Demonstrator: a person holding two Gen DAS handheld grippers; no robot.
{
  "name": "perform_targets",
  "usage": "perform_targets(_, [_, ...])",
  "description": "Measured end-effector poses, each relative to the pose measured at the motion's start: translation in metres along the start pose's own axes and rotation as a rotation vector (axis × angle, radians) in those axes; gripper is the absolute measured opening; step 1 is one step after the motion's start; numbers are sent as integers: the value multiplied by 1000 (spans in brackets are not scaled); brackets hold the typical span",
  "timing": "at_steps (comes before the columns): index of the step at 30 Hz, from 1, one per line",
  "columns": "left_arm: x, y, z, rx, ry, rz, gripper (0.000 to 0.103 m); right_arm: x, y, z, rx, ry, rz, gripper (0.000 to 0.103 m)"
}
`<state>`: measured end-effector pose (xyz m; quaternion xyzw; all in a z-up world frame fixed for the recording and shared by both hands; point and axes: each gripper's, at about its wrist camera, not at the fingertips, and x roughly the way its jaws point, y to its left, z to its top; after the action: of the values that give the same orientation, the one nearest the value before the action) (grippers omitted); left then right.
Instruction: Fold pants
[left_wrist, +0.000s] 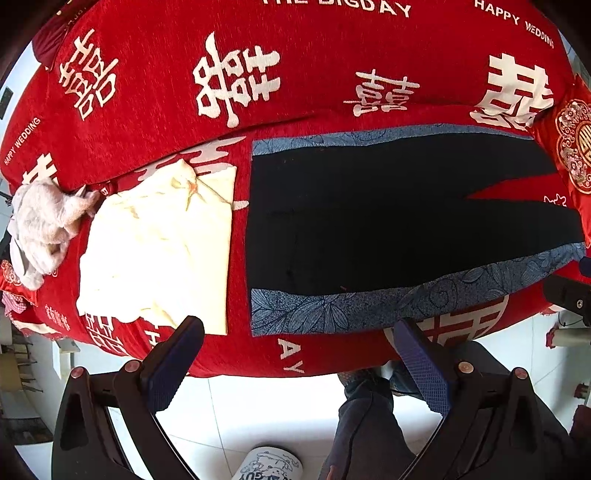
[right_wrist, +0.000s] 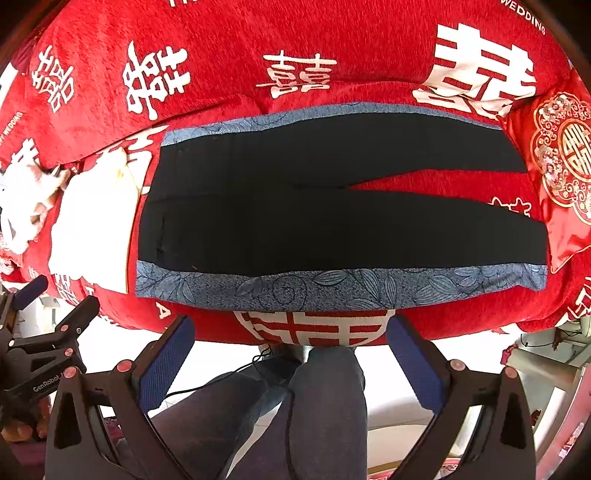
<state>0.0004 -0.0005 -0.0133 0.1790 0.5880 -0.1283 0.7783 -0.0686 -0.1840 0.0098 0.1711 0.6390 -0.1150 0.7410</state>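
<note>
Black pants with blue floral side stripes lie flat on a red sofa cover, waist at the left, legs spread to the right; they also show in the right wrist view. My left gripper is open and empty, held off the sofa's front edge near the waist end. My right gripper is open and empty, held off the front edge below the near leg's blue stripe. The left gripper also shows at the left of the right wrist view.
A folded cream garment lies left of the pants, with a crumpled white cloth beyond it. A red embroidered cushion stands at the leg ends. White tiled floor and the person's legs are below the sofa.
</note>
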Motion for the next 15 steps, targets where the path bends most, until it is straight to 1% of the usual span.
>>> perform_targets(6, [12, 2, -3, -19, 35, -8, 103, 6, -8, 2, 32, 8, 19, 103])
perform_targets(9, [23, 7, -4, -45, 55, 14, 103, 15, -15, 1, 55, 15, 53, 103])
perform_targets(11, [34, 13, -4, -78, 78, 13, 103, 23, -19, 0, 72, 24, 89, 103])
perform_targets(15, [68, 29, -6, -174, 125, -38, 103, 44, -21, -1, 91, 41, 189, 103])
